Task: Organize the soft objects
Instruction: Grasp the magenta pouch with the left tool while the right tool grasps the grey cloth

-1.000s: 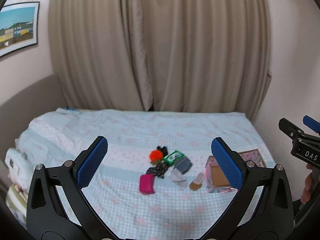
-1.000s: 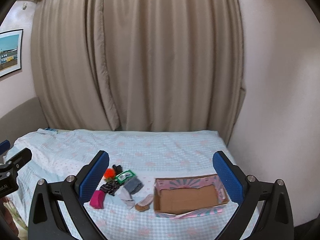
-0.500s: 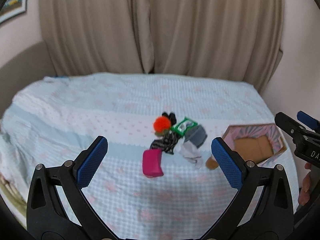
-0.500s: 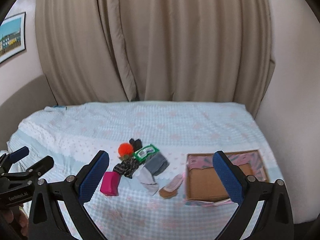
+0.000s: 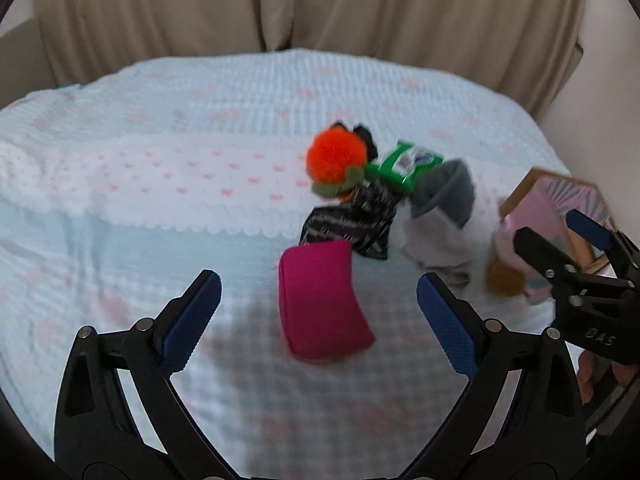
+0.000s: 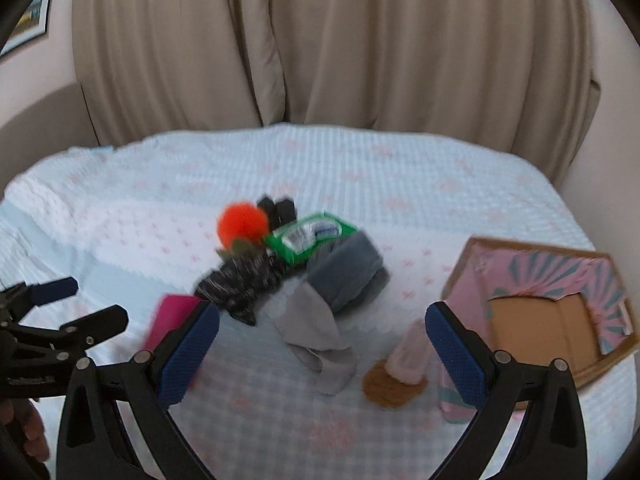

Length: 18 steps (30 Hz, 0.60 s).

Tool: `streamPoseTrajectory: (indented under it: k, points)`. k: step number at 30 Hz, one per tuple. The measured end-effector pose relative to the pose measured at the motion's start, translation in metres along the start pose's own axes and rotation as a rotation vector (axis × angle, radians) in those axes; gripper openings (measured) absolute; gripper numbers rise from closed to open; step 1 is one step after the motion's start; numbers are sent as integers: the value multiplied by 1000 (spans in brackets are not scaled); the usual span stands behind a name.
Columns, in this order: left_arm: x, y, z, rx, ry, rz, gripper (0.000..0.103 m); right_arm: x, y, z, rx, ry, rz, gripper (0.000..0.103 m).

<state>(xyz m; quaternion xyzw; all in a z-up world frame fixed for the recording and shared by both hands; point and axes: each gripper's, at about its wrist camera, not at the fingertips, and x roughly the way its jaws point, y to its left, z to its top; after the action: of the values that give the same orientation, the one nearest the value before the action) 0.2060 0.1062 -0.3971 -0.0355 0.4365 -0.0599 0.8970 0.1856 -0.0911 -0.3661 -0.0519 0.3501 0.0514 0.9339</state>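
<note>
The magenta rectangular fabric pouch is lying on the pale blue checked bed, its long axis running away from the cameras, framed between the jaws of the left gripper, which is nearer. Those jaws, wide and empty, have just been closing slightly. The right gripper, gaping and empty, is aimed at the grey socks, beside the pink cardboard box.

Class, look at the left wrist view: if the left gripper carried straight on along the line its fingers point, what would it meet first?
Most likely the magenta padded fabric pouch lying on the pale blue checked bedspread. It sits between the open left gripper fingers, untouched; depth is uncertain.
</note>
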Motion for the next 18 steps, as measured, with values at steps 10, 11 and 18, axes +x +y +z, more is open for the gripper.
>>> streamPoseTrajectory:
  k: [10,11,18]
  points:
    - [75,-3,-27,36,75,-16,90,96,1,-28,-112,87,14,89]
    - [76,-4,-30,39,82,-14,88,100,1,-29,-113,95,24,87]
    - [89,-3,-35,27,125,-26,78,128,2,-34,-102,184,84,59]
